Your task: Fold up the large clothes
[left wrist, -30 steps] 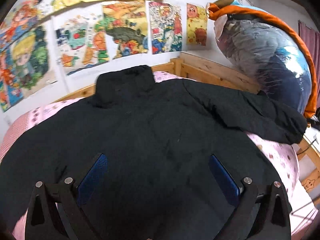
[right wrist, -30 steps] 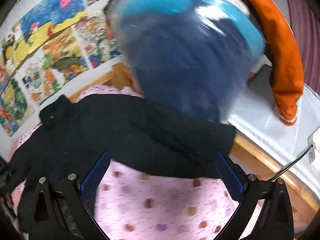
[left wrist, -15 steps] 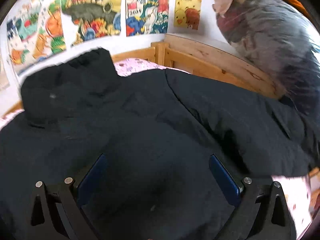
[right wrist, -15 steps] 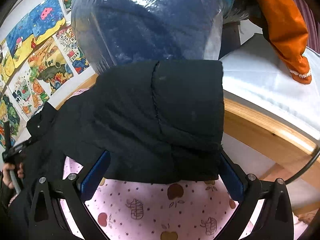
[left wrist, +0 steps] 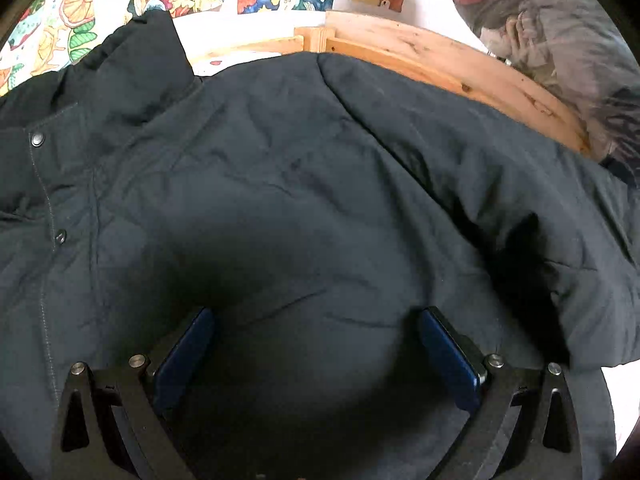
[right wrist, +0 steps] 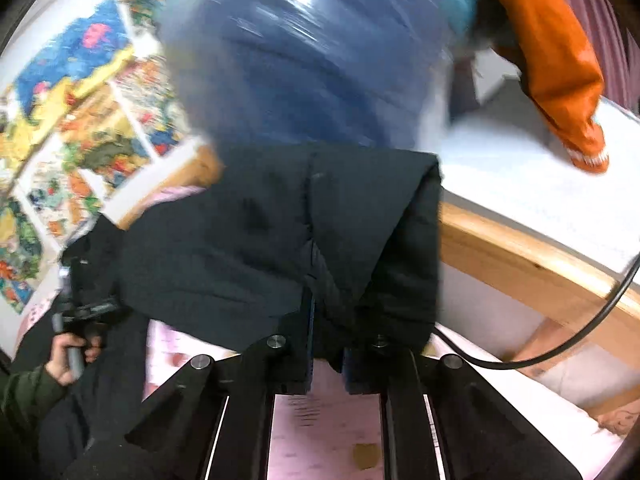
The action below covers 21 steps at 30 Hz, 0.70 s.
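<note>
My right gripper (right wrist: 326, 336) has just closed and now pinches the cuff end of the sleeve (right wrist: 360, 240) of the black jacket (left wrist: 280, 200); motion blur smears the wrapped bundle (right wrist: 304, 60) and posters (right wrist: 80, 120) behind it. My left gripper (left wrist: 316, 356) hovers spread wide over the jacket's chest, grasping nothing. The jacket lies on the bed (right wrist: 320, 420), hiding most of it; the wooden frame (left wrist: 440, 60) shows beyond.
</note>
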Each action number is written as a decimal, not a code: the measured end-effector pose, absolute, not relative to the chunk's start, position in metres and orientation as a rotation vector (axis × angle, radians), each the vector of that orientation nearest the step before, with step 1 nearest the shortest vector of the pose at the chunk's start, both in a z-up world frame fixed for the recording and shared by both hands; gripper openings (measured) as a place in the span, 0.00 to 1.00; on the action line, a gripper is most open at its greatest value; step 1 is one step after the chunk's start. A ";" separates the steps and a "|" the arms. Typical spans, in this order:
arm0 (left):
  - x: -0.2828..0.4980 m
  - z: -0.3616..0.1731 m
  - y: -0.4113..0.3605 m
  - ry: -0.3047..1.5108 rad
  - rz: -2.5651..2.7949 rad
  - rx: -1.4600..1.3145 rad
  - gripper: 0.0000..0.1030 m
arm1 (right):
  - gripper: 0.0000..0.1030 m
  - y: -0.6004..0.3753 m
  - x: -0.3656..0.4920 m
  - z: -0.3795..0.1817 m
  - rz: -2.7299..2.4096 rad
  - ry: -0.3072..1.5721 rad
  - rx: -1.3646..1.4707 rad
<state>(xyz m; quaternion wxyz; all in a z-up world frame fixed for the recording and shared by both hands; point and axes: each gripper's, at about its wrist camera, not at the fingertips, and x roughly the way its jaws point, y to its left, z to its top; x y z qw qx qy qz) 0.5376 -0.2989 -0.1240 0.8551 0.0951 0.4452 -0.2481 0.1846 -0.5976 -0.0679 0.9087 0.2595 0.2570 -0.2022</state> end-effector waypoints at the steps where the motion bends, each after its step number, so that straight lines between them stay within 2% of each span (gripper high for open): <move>1: 0.537 -0.121 -0.296 0.933 -0.531 0.183 1.00 | 0.08 -0.584 0.184 -0.059 -0.393 0.498 0.493; 12: 0.512 -0.038 -0.215 0.846 -0.573 0.013 0.99 | 0.06 -0.427 0.262 0.042 -0.053 0.389 0.030; 19: 0.470 0.010 -0.101 0.806 -0.521 -0.043 0.99 | 0.06 -0.309 0.318 0.050 0.155 0.411 -0.163; 21: 0.462 0.015 -0.068 0.809 -0.494 -0.078 0.99 | 0.06 -0.267 0.311 0.044 0.205 0.418 -0.223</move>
